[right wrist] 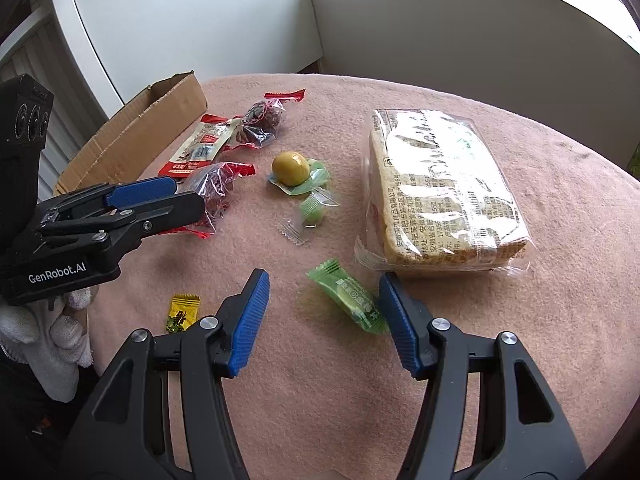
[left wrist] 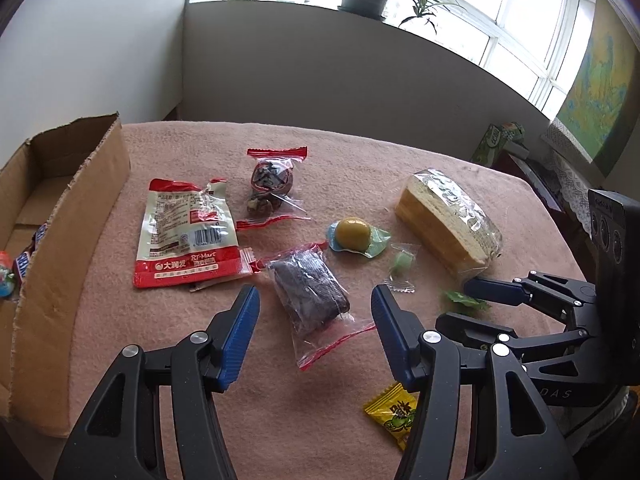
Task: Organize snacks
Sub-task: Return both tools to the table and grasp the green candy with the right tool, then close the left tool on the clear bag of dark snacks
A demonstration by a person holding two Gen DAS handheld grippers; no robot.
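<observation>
The jaws of the left gripper [left wrist: 316, 308] are held apart, with the dark snack in clear red-edged wrap [left wrist: 310, 294] lying between the blue pads; no pad is seen pressing on it, and nothing is gripped. The jaws of the right gripper [right wrist: 324, 312] are also held apart, and the green candy [right wrist: 352, 300] is framed between them. Its wrapper end lies right against the right-hand pad, but whether it is touched cannot be told from this angle; the left-hand pad is well clear of it, so nothing is clamped.

The green candy is taken as the landmark. It is seen as a bright green pillow wrapper with pale print and crimped ends, lying flat and slantwise on the pink cloth [right wrist: 560, 184]. Just beyond it, the wrapped sliced cake [right wrist: 444, 192] is laid. Farther off to the left of the candy, a small clear-wrapped green sweet [right wrist: 314, 210] and a yellow ball on a green wrapper [right wrist: 291, 169] are found. Near the candy on the left, a yellow sachet [right wrist: 180, 314] is set. Well beyond, the red-and-white packet [left wrist: 184, 232] and a round dark snack in a red-edged wrap [left wrist: 274, 184] are spread, and the cardboard box [left wrist: 68, 208] is stood at the far left, a few snacks already inside.
</observation>
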